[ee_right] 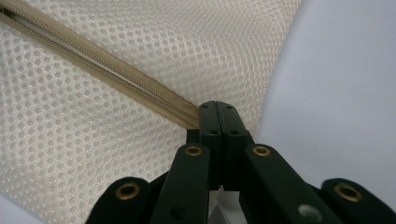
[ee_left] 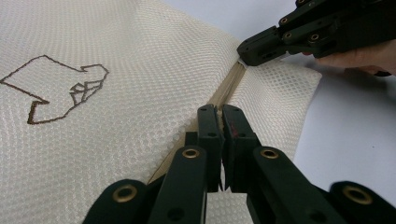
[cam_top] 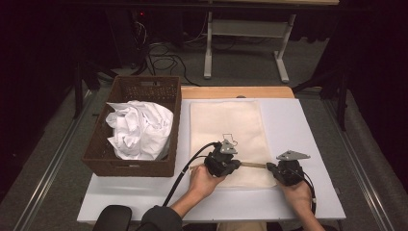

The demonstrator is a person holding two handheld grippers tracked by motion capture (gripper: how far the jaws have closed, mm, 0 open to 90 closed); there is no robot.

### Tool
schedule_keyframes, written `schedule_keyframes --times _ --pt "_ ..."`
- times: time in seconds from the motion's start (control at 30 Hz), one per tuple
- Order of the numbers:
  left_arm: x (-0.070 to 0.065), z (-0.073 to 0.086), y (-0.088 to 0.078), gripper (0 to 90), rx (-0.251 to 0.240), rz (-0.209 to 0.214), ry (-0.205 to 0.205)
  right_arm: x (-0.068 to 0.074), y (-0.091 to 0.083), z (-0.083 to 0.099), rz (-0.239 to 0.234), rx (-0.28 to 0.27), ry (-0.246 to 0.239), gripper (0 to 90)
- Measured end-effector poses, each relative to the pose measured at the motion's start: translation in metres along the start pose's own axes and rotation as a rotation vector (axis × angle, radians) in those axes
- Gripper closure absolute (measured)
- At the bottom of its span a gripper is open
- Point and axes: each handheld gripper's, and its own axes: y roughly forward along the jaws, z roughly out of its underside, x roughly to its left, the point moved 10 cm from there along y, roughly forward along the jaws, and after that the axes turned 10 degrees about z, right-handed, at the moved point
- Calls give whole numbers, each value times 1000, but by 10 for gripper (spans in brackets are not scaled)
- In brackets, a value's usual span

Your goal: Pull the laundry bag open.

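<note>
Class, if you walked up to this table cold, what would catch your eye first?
Probably the cream mesh bag lying flat mid-table, with both grippers shut on its tan zipper near the front edge. Next, the crumpled white cloth heaped in the brown wicker basket at the left.

No readable text or number shows, just a stitched outline on the mesh bag (ee_left: 140,70)

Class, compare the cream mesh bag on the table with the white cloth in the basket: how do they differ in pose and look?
The mesh bag lies flat and smooth on the table; the white cloth is crumpled in the wicker basket. The mesh bag carries a zipper and stitched outline; the white cloth looks plain. Both are pale fabric.
</note>
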Motion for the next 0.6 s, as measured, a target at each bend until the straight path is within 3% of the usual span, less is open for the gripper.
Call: schedule_keyframes --times 0.6 --pt "-1 3 -6 870 -1 0 3 0 0 0 0 3 7 900"
